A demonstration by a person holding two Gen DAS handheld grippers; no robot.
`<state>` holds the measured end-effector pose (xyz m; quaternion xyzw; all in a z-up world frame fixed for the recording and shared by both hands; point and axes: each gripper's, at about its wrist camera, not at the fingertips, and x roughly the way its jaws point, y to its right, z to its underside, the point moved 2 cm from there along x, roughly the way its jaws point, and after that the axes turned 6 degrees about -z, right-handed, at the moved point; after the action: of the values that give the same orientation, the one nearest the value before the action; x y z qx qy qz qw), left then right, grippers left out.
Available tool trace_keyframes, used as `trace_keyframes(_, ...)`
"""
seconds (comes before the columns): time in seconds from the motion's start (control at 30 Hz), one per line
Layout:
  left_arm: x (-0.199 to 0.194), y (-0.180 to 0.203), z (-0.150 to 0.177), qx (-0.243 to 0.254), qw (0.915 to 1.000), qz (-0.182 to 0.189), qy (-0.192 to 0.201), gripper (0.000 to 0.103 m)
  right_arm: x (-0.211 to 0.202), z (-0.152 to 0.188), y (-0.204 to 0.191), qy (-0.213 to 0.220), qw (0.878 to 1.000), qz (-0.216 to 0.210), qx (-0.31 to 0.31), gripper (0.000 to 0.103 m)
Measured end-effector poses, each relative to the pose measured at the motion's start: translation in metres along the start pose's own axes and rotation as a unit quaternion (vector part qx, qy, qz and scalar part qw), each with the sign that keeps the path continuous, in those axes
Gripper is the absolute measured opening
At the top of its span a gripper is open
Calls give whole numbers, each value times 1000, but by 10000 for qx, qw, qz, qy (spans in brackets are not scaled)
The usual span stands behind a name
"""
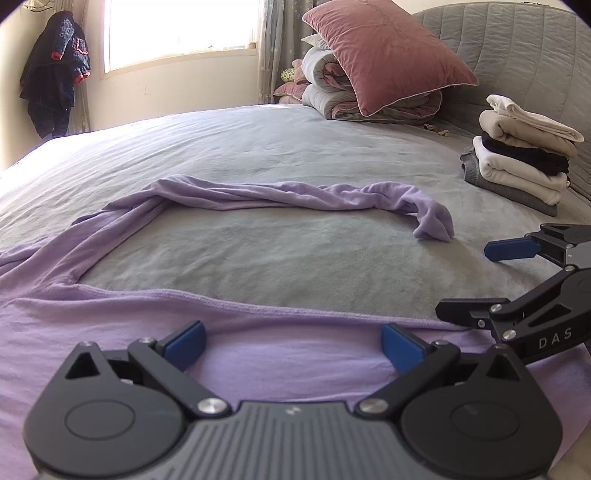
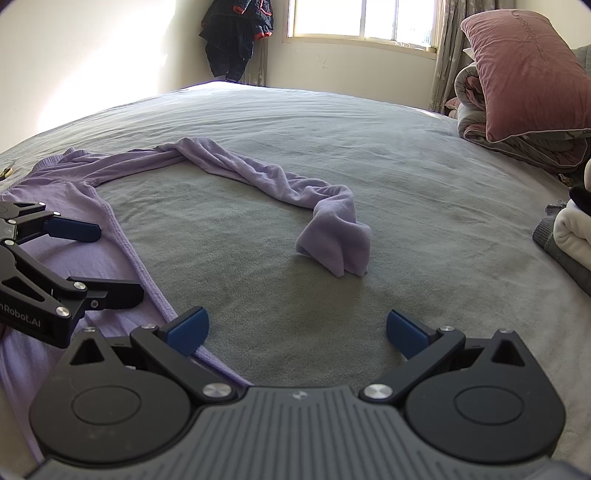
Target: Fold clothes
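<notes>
A lilac long-sleeved top (image 1: 110,332) lies spread on the grey bed (image 1: 258,251). Its body is near me and one sleeve (image 1: 280,194) stretches across the bed, ending in a crumpled cuff (image 1: 434,219). The top also shows in the right wrist view (image 2: 74,206), with the cuff (image 2: 338,243) ahead. My left gripper (image 1: 293,347) is open and empty just above the top's body near its hem. My right gripper (image 2: 295,332) is open and empty over bare bed beside the hem (image 2: 144,266). Each gripper shows in the other's view, the right (image 1: 480,284) and the left (image 2: 107,258), both open.
A stack of folded clothes (image 1: 517,162) sits at the right by the grey headboard (image 1: 517,48). A pink pillow (image 1: 391,51) rests on a rolled quilt (image 1: 332,96) at the back. Dark clothes (image 1: 55,74) hang in the corner beside a window (image 1: 177,29).
</notes>
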<state>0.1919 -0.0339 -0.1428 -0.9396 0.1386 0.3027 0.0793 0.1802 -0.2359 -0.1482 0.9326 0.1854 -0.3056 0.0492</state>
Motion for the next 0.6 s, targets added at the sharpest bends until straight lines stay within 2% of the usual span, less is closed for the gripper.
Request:
trace_keyframes(0.13,-1,0,-2,8,10000,-4,-37,102,0,0,0,3,10000,-3,2,103)
trace_keyframes(0.3,-1,-5,-11,5,9998,166,-106,102,0,1,0,5,10000,-2,-3,103)
trace_keyframes(0.6,15,-17,-47,-121,9991,359,-184,97,0,0,1,9,10000,-14,6,103)
